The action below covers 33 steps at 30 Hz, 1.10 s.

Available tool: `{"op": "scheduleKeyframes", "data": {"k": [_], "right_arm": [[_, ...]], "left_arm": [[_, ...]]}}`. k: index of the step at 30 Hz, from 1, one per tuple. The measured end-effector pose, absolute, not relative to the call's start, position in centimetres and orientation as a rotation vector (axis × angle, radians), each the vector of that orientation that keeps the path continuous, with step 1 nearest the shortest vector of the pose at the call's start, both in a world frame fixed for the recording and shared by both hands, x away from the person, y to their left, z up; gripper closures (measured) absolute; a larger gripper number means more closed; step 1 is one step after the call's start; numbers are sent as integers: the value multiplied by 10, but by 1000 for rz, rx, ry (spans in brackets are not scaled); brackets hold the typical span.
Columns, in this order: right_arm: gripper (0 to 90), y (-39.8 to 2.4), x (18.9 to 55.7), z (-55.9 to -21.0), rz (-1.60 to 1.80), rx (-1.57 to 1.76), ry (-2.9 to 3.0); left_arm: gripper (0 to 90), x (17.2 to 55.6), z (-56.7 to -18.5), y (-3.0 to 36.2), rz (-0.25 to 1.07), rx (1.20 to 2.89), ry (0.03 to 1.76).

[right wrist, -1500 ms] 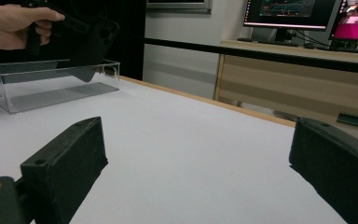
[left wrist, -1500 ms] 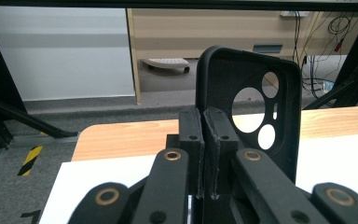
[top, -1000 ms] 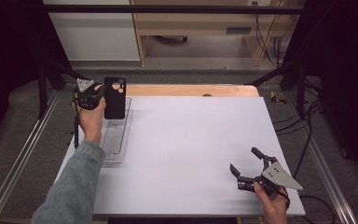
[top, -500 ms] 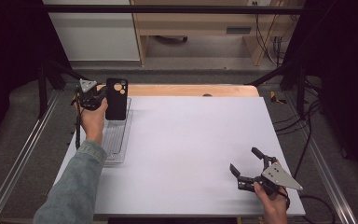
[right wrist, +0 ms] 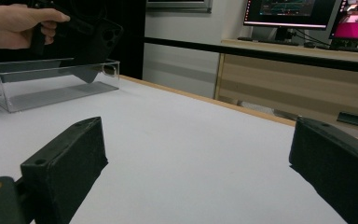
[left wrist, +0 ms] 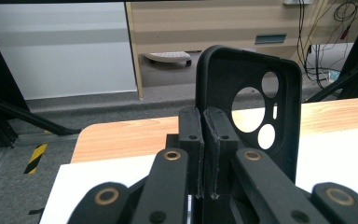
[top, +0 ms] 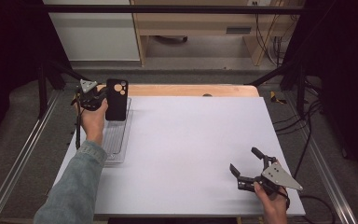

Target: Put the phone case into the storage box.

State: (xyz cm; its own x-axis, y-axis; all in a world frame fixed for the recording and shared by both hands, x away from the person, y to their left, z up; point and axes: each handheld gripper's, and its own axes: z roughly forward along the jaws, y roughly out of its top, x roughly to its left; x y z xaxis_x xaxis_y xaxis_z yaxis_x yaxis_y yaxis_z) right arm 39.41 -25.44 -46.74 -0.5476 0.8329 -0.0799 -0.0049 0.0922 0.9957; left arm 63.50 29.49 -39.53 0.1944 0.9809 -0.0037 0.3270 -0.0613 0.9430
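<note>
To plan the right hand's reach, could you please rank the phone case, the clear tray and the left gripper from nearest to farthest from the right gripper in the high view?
1. clear tray, along the table's left edge; its near end lies closest to the right gripper.
2. phone case, black, upright over the tray's far end.
3. left gripper, just left of the case, clamped on it.

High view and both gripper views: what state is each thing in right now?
Left gripper: shut on the phone case's edge.
Phone case: held upright, over the tray's far end.
Clear tray: on the table, nothing lying in it.
Right gripper: open, holding nothing, low over the table.
</note>
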Motion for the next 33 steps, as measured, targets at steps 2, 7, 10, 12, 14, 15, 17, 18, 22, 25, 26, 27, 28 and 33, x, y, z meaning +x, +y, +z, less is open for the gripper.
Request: {"op": "scheduleKeyframes", "data": {"k": [2,7,10,12,14,15,17,18,22,25,26,27,28,33], "right_arm": [[42,-254,394,-467,1536,827,1679],[42,-254,394,-467,1537,827,1679],[42,-254,394,-467,1536,826,1680],[42,-255,394,-467,1537,827,1680],[42,-255,394,-467,1536,828,1679],[42,-255,394,-467,1536,828,1680],[42,-254,394,-468,1535,828,1681],[42,-254,394,-468,1534,827,1681],[42,-254,394,-468,1535,830,1682],[42,-254,394,-468,1534,830,1682],[42,-254,394,-468,1534,830,1682],[42,-254,394,-468,1534,830,1682],[42,-254,394,-468,1533,828,1682],[42,-254,394,-468,1533,830,1682]], "left_arm": [[860,635,-396,295,904,1562,1285],[860,635,-397,295,900,1563,1293],[859,636,-399,295,898,1571,1299],[860,637,-400,295,895,1581,1304],[859,638,-402,295,894,1587,1311],[859,638,-403,294,894,1593,1314],[859,639,-404,294,893,1598,1322],[859,639,-405,294,893,1601,1326],[859,640,-407,293,892,1613,1333],[859,641,-407,292,895,1616,1339],[859,641,-407,292,896,1621,1343],[858,641,-407,292,893,1627,1346],[858,641,-407,292,892,1629,1349],[858,641,-406,290,881,1630,1343]]}}
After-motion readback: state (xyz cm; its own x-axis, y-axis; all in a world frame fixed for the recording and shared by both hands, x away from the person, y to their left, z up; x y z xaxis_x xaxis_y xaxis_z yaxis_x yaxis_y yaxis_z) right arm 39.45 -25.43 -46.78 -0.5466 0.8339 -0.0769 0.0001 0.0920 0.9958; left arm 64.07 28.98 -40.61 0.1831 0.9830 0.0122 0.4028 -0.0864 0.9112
